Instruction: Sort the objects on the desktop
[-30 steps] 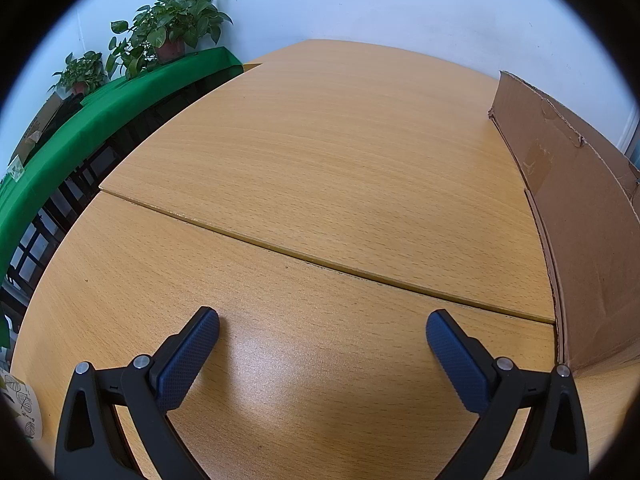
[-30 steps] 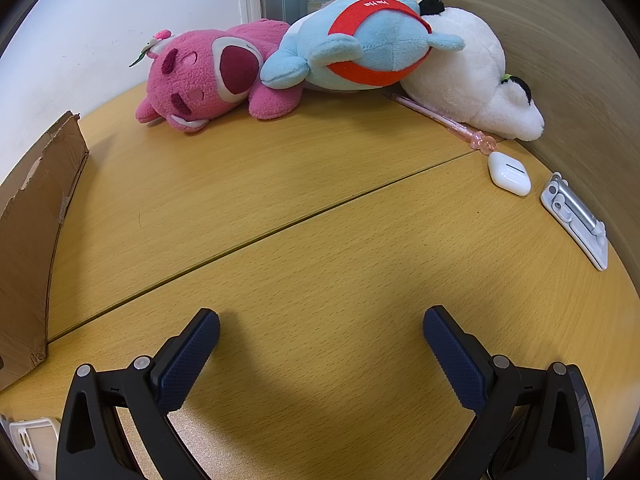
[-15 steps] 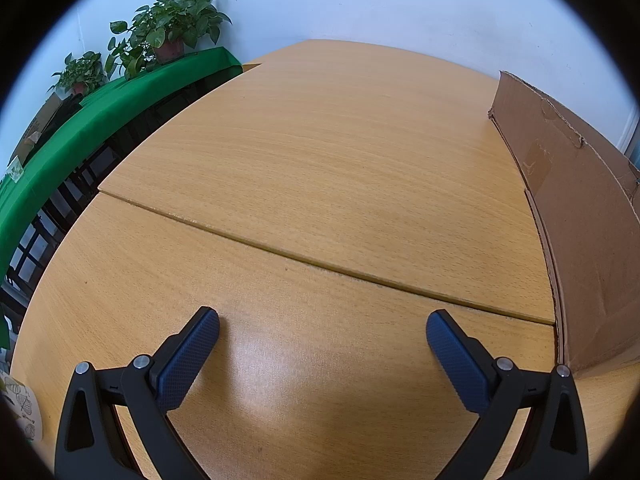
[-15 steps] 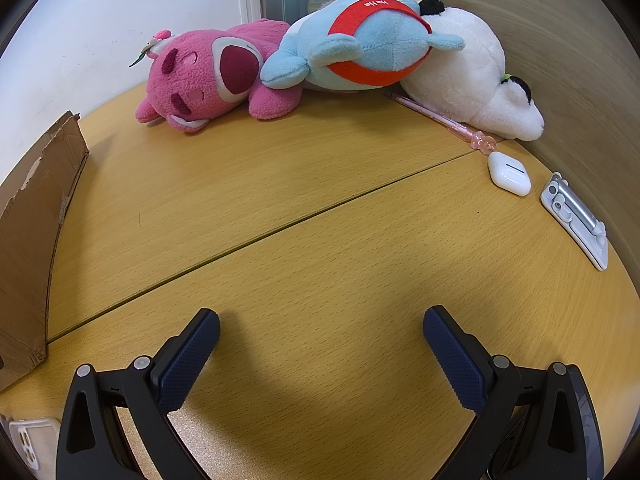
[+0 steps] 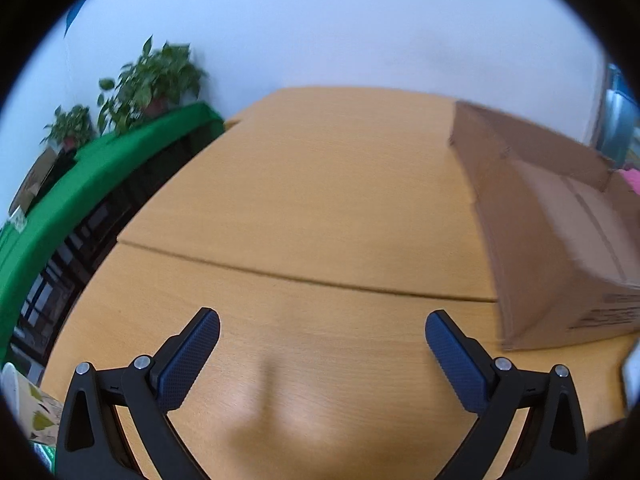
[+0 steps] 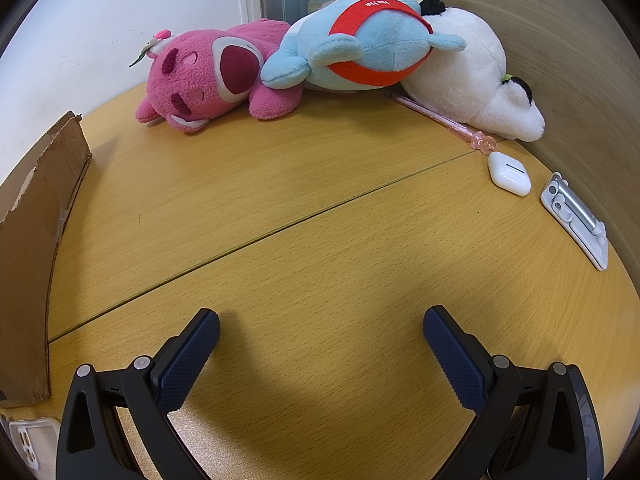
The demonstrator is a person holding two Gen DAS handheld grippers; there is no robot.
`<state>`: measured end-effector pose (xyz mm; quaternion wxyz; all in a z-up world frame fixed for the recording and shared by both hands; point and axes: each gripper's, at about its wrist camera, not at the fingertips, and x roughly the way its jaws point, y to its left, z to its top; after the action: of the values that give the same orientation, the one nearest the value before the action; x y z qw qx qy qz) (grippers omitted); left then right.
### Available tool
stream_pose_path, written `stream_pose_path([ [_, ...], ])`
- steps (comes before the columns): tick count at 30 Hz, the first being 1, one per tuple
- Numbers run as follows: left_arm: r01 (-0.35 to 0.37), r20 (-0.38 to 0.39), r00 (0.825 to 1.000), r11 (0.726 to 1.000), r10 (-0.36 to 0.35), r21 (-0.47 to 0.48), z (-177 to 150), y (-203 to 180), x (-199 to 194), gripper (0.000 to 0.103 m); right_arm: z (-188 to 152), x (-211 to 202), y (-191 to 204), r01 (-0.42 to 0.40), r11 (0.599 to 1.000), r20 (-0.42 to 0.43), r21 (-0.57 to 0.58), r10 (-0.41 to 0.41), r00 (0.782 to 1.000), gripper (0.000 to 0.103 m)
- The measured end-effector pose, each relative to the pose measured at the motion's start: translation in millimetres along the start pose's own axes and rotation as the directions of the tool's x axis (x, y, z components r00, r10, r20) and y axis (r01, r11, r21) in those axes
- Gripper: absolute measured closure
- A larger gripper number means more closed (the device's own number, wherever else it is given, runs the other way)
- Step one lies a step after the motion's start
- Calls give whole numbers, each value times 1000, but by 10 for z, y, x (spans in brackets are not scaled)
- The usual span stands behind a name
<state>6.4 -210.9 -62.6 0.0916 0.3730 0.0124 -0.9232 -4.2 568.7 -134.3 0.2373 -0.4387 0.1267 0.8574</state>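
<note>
In the right wrist view a pink plush bear [image 6: 208, 80], a blue plush with a red band [image 6: 360, 44] and a white plush [image 6: 472, 80] lie at the far edge of the wooden table [image 6: 280, 184]. A pink pen [image 6: 440, 120], a white earbud case [image 6: 509, 173] and a silver folding stand [image 6: 576, 220] lie at the right. My right gripper [image 6: 320, 332] is open and empty, low over the table. My left gripper [image 5: 322, 334] is open and empty over bare table, left of an open cardboard box [image 5: 560, 232].
The cardboard box also shows at the left in the right wrist view [image 6: 32, 240]. A white power strip [image 6: 28, 440] lies at the bottom left there. Potted plants [image 5: 156, 76] stand on a green-covered shelf [image 5: 80, 184] beyond the table's left edge.
The left wrist view has risen and tilted up, with blur, so more wall and the inside of the box show. The right gripper has not moved.
</note>
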Motion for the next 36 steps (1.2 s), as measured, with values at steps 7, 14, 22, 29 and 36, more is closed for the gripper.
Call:
stream_pose_path([
  [7, 195, 46, 979, 978, -199, 78, 19, -453, -732, 0, -1, -2, -2, 0, 1000, 0, 0, 0, 1000, 0],
  [14, 315, 69, 942, 938, -327, 142, -279, -901, -1284, 0, -1, -2, -3, -1, 1000, -1, -1, 1, 1000, 0],
  [22, 406, 72, 905, 902, -419, 147, -402, -1035, -1793, 0, 5, 3, 1, 3, 1000, -1, 4, -3, 1000, 0],
  [29, 367, 48, 923, 912, -381, 184, -548, -1240, -2010, 0, -113, -350, 157, -115, 993, -25, -28, 114, 993, 2],
  [36, 364, 44, 925, 915, -376, 172, -682, -1344, -2101, 0, -650, -1747, 778, -378, 867, 79, -325, 423, 903, 0],
])
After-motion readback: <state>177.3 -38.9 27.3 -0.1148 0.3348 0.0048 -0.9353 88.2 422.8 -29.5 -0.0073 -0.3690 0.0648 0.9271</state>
